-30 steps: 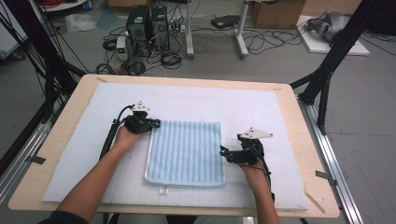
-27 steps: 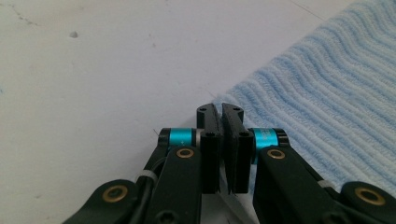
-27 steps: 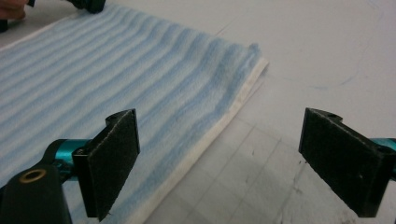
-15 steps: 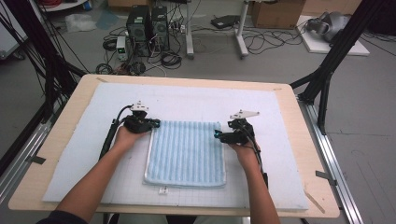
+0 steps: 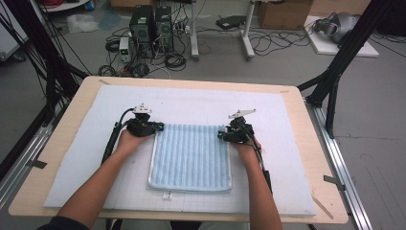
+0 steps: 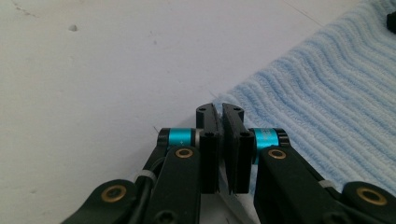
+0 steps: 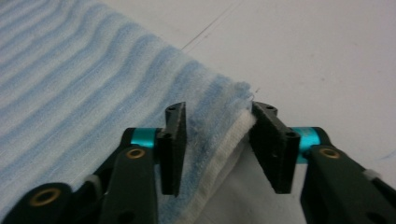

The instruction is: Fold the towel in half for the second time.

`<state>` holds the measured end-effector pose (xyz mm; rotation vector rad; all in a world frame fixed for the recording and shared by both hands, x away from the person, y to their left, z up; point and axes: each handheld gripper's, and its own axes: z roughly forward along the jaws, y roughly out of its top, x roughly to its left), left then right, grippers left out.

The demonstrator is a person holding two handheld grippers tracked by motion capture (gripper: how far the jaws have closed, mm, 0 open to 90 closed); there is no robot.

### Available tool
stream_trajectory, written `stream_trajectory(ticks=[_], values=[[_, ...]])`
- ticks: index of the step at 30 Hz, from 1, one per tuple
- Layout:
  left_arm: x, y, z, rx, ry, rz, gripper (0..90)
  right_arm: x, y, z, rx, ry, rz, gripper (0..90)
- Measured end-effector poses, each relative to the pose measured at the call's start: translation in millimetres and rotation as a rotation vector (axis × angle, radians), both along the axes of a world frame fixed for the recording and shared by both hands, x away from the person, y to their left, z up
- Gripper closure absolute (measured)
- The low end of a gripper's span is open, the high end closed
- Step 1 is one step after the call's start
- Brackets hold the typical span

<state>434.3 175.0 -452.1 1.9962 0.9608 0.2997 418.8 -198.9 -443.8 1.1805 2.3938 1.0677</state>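
A white mat [image 5: 201,108] is spread over the table [image 5: 72,103], and a blue striped towel [image 5: 191,155] is laid flat on it. The towel's far left corner is pinched by the left gripper [image 6: 220,114], fingers closed. The right gripper [image 7: 215,116] is set around the far right corner, its fingers just closing, not yet pressed; whether they touch is hard to make out.

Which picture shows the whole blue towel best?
The high view: the towel lies flat on the white mat, every edge visible, a gripper at each far corner. The left gripper view has just a ribbed patch by the shut left gripper. The right gripper view shows one corner between the closing right gripper.
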Motion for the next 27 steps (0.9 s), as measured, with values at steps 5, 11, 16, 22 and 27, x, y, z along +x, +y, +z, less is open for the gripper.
stream_trajectory(ticks=[5,11,16,22,27], values=[[0.1,0.5,0.2,0.001,0.002,-0.001,85.2,1.2,-0.9,0.2,0.042,0.038,0.026,81.5],[5.7,9.8,2.0,-0.105,-0.011,0.065,85.6,3.8,-3.3,2.9,0.054,-0.021,-0.011,83.4],[4.6,14.7,8.5,-0.137,-0.050,0.071,85.5,8.9,-4.7,11.7,0.119,-0.073,-0.047,83.4],[-5.0,18.0,22.2,-0.172,-0.064,0.034,85.4,2.7,-5.7,18.4,0.123,-0.073,-0.022,83.3],[-14.8,16.0,33.5,-0.176,-0.082,0.013,85.5,-4.9,-7.3,24.6,0.124,-0.090,-0.005,83.3]])
